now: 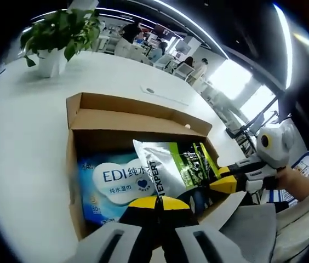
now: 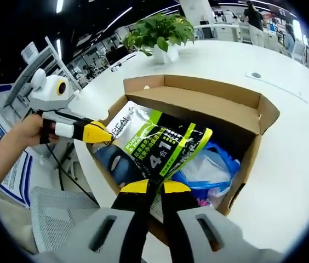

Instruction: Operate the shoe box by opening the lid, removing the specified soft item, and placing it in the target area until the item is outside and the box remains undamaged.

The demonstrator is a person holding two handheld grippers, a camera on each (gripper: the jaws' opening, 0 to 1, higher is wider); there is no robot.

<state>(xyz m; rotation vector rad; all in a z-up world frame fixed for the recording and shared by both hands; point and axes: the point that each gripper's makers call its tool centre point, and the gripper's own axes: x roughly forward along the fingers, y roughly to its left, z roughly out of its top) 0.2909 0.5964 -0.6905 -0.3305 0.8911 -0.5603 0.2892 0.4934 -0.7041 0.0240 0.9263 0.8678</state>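
Note:
An open cardboard shoe box (image 1: 73, 164) (image 2: 253, 137) stands on the white table, its lid (image 1: 138, 107) (image 2: 198, 90) folded back. A silver, black and green soft pouch (image 1: 168, 167) (image 2: 162, 145) is tilted up over the box's opening. My left gripper (image 1: 157, 201) (image 2: 104, 133) is shut on one edge of the pouch. My right gripper (image 2: 154, 186) (image 1: 216, 184) is shut on another edge. A blue and white pack of wet wipes (image 1: 113, 183) (image 2: 209, 164) lies inside the box under the pouch.
A potted plant (image 1: 58, 35) (image 2: 162, 33) stands on the white table (image 1: 23, 142) (image 2: 291, 164) beyond the box. A grey mesh chair (image 2: 61, 213) (image 1: 253, 227) sits by the table's near edge. A person's hand (image 2: 26, 134) holds the left gripper. Desks and people are far behind.

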